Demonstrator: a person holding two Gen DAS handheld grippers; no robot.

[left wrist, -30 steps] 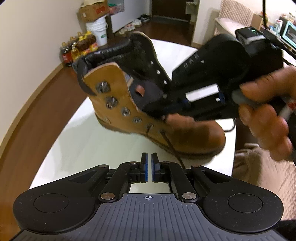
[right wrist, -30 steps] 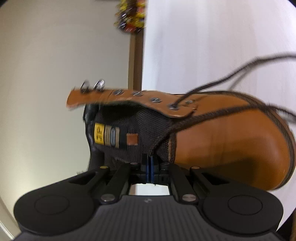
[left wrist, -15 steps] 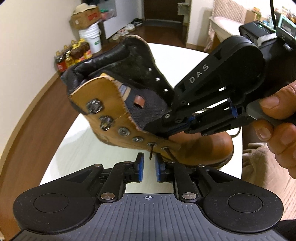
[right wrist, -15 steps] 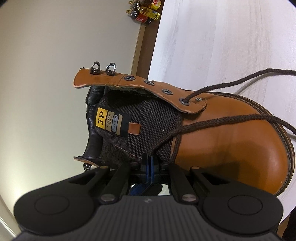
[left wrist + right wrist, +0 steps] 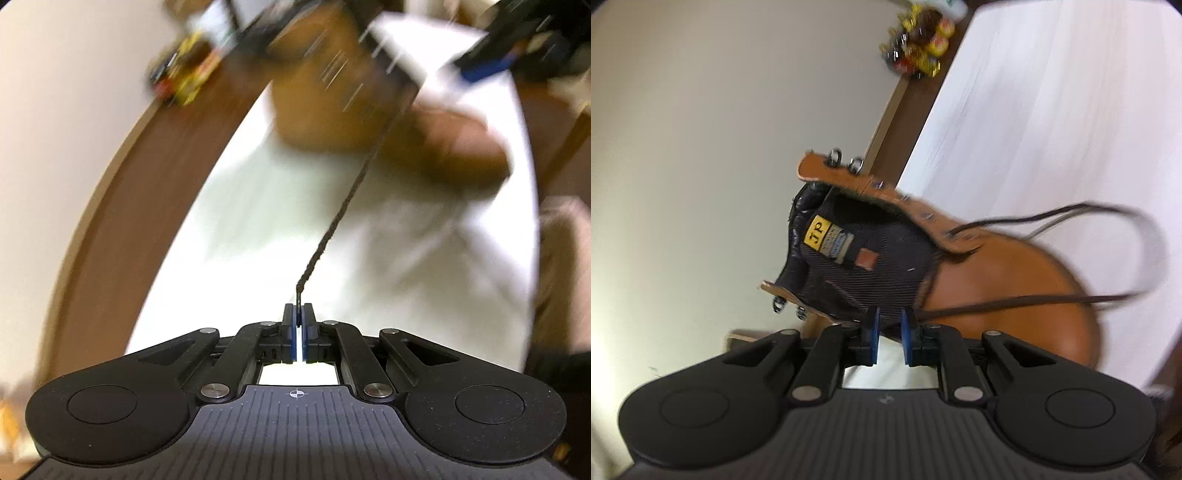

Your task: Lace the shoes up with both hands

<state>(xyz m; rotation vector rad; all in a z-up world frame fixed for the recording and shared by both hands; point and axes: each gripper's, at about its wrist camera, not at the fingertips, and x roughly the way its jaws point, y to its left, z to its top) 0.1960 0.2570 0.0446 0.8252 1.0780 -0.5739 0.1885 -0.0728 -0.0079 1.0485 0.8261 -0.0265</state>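
The left gripper (image 5: 297,317) has just closed its 2 blue-padded fingers on the stiff tip of a dark brown lace (image 5: 343,206). The lace runs taut from the pads up and to the far right, toward the tan leather boot (image 5: 332,92), which is heavily blurred at the far end of the white surface (image 5: 258,258). The right gripper (image 5: 495,62) shows as a dark blur with a blue patch at the far right of the left wrist view.

In the right wrist view the boot (image 5: 1015,280) lies on its side on the white surface (image 5: 1052,110), toe to the right, with its dark mesh tongue and yellow label facing the camera. The right gripper (image 5: 888,334) has just opened: its fingers stand apart with nothing between them, just near the boot's lower eyelet flap. A strand of lace (image 5: 1034,301) crosses the toe beside the right finger, and another loops above it to the right. Blurred bottles (image 5: 919,48) stand on the floor at the far wall.
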